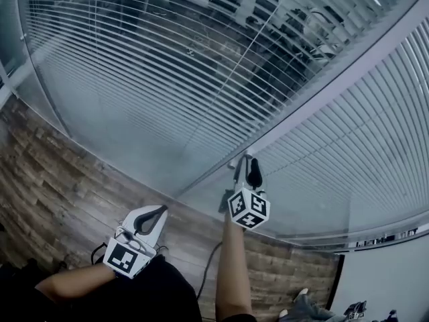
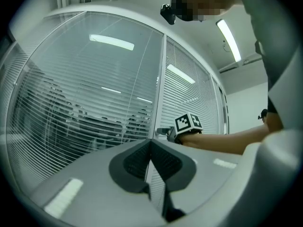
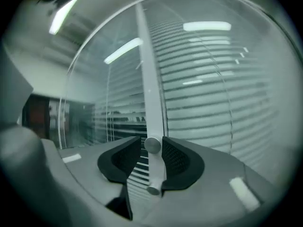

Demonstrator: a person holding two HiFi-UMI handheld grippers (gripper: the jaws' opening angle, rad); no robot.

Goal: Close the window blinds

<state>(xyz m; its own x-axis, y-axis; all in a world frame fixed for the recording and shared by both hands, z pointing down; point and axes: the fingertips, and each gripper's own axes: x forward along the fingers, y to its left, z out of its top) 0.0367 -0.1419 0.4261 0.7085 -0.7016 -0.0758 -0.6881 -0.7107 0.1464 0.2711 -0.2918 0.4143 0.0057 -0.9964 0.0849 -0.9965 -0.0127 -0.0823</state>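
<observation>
Only the right gripper view shows the knob [image 3: 152, 144] on the frame [image 3: 147, 70] between the blinds [image 3: 213, 93]. The right gripper [image 3: 152, 151] has wide jaws round it, with a slim gap at one pad. The left gripper [image 2: 151, 143] hangs low, jaws together and empty. The right forearm [image 1: 231, 267] reaches up to the frame.

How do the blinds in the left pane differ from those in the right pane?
The left pane's blinds have slats tilted open, so you can see through them; the right pane's blinds have slats turned shut and block the view. Left pane's blinds look dark, right pane's blinds pale. Both are lowered horizontal slats.
</observation>
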